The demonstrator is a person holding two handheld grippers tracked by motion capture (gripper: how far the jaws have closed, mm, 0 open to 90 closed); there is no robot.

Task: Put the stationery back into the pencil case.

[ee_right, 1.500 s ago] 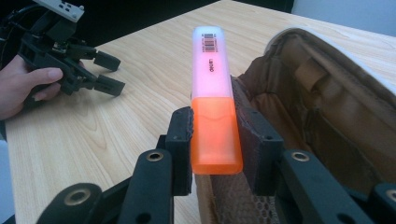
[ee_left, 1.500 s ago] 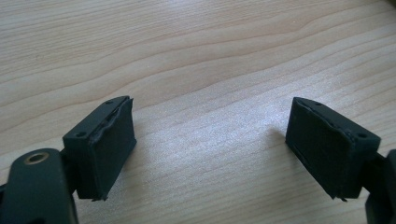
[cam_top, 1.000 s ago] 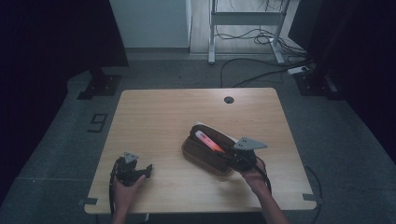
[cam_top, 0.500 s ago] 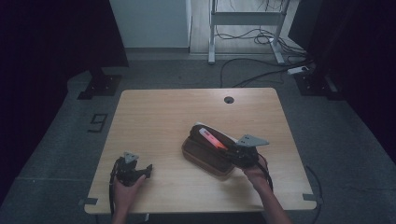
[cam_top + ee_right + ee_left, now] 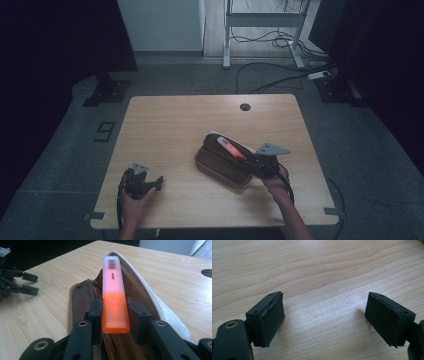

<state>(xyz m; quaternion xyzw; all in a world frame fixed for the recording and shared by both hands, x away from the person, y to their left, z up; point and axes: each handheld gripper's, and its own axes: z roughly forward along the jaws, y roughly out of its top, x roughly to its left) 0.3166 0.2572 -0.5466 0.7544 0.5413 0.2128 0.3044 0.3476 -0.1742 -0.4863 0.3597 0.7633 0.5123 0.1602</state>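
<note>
An orange highlighter with a translucent white cap and a barcode label is held over the open mouth of a brown pencil case. The case lies on the wooden table, right of centre, and its pale lining shows along one side. My right gripper is shut on the highlighter's orange end, one pad on each side. My left gripper rests near the table's front left corner. Its jaws stand wide open over bare wood.
A round cable hole sits near the table's far edge. Beyond the table are a desk frame, cables and a power strip on the floor. The table's edges drop off to a dark floor.
The right gripper has edged slightly toward the far right with the highlighter still in its jaws. The left gripper has stayed where it was.
</note>
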